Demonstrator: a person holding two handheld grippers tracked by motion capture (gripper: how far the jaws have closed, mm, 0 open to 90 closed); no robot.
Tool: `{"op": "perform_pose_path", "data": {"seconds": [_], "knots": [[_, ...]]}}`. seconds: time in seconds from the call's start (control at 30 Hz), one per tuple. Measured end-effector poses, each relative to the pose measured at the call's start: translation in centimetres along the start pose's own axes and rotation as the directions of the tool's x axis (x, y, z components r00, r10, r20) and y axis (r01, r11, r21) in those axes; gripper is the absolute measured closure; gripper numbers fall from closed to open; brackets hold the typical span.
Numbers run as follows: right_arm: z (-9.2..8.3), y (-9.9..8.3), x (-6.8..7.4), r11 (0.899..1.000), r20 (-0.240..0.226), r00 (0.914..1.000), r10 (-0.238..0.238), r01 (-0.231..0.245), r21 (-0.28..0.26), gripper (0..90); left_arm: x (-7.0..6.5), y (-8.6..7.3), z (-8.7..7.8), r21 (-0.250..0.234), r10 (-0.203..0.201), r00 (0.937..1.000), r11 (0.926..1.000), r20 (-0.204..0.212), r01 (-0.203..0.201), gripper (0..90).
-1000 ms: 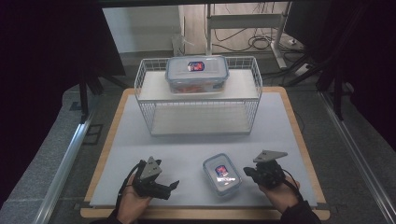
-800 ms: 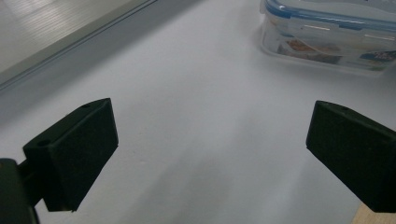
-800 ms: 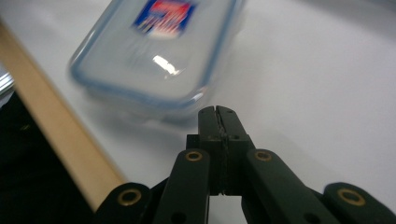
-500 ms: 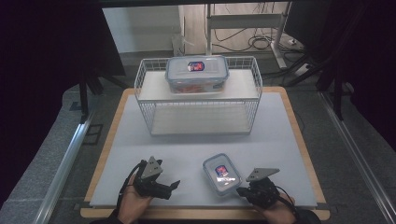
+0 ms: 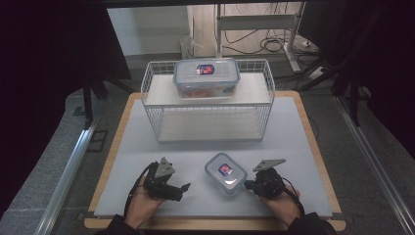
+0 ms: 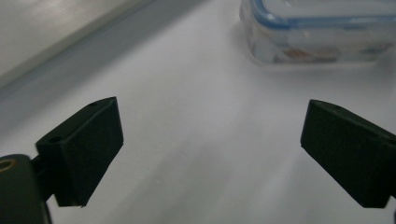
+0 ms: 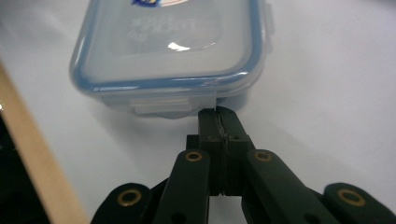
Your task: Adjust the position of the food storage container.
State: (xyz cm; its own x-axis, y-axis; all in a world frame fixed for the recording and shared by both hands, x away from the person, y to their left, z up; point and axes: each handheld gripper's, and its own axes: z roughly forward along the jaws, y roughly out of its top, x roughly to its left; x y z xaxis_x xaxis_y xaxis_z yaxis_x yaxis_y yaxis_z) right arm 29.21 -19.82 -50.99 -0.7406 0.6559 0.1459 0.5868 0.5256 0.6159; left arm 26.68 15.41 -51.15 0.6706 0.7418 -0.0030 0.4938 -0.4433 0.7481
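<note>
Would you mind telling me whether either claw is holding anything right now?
Nothing is held: the left claw is open over bare mat, and the right claw is shut empty beside the small container.

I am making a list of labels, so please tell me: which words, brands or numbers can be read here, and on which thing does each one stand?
None can be read.
Small container: red and blue sticker on lid, too small; embossed lid lettering in the right gripper view, blurred.
Large container on the wire rack: similar sticker, too small.
</note>
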Motion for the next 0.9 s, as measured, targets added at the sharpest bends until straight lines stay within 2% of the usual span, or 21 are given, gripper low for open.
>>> {"op": "perform_pose_path", "data": {"seconds": [0.1, 0.2, 0.3, 0.4, 0.47, 0.53, 0.6, 0.63, 0.73, 0.8, 0.9], "knots": [[0.4, 0.6, -0.5, 1.000, 0.010, 0.9999, 0.008, -0.008, -0.005, 89.9, 1.0, 0.7, 0.7, -0.014, -0.053, 0.9985, 0.9985, 0.013, 0.053, 16.2], [1.0, 1.4, -1.0, 1.000, 0.020, 0.9997, 0.013, -0.013, -0.010, 89.9, 1.7, 1.5, 1.9, 0.000, -0.047, 0.9979, 0.9989, 0.045, 0.047, 35.3], [1.6, 2.1, -1.3, 1.000, 0.026, 0.9995, 0.016, -0.016, -0.011, 89.9, 2.2, 2.2, 3.3, 0.007, -0.075, 0.9942, 0.9972, 0.078, 0.074, 52.2], [2.2, 2.9, -1.6, 1.000, 0.029, 0.9994, 0.018, -0.018, -0.016, 89.9, 2.6, 2.9, 4.7, 0.020, -0.094, 0.9922, 0.9955, 0.081, 0.093, 67.7], [2.7, 3.4, -1.9, 0.999, 0.031, 0.9992, 0.026, -0.026, -0.019, 89.9, 2.9, 3.1, 5.4, 0.029, -0.095, 0.9925, 0.9953, 0.077, 0.092, 74.7], [2.9, 3.7, -2.0, 0.999, 0.035, 0.9989, 0.030, -0.029, -0.020, 89.9, 3.0, 3.1, 6.0, 0.026, -0.127, 0.9868, 0.9918, 0.101, 0.125, 78.3], [2.9, 3.8, -2.0, 0.999, 0.036, 0.9989, 0.031, -0.031, -0.018, 89.9, 2.9, 3.1, 6.3, 0.028, -0.138, 0.9825, 0.9904, 0.125, 0.135, 79.5], [2.8, 3.7, -2.0, 0.999, 0.033, 0.9990, 0.030, -0.030, -0.019, 89.9, 2.7, 3.0, 6.3, 0.037, -0.130, 0.9817, 0.9914, 0.139, 0.126, 79.7], [2.3, 3.6, -1.9, 0.999, 0.023, 0.9990, 0.038, -0.038, -0.029, 89.9, 2.2, 3.1, 6.3, 0.056, -0.108, 0.9860, 0.9933, 0.127, 0.102, 81.8], [2.4, 3.5, -1.7, 0.999, 0.026, 0.9990, 0.035, -0.034, -0.022, 89.9, 1.9, 3.1, 6.4, 0.065, -0.112, 0.9843, 0.9925, 0.137, 0.103, 82.9], [2.7, 3.6, -1.7, 0.999, 0.037, 0.9987, 0.034, -0.034, -0.019, 89.9, 1.4, 3.0, 6.2, 0.079, -0.104, 0.9861, 0.9924, 0.130, 0.094, 84.8]]}}
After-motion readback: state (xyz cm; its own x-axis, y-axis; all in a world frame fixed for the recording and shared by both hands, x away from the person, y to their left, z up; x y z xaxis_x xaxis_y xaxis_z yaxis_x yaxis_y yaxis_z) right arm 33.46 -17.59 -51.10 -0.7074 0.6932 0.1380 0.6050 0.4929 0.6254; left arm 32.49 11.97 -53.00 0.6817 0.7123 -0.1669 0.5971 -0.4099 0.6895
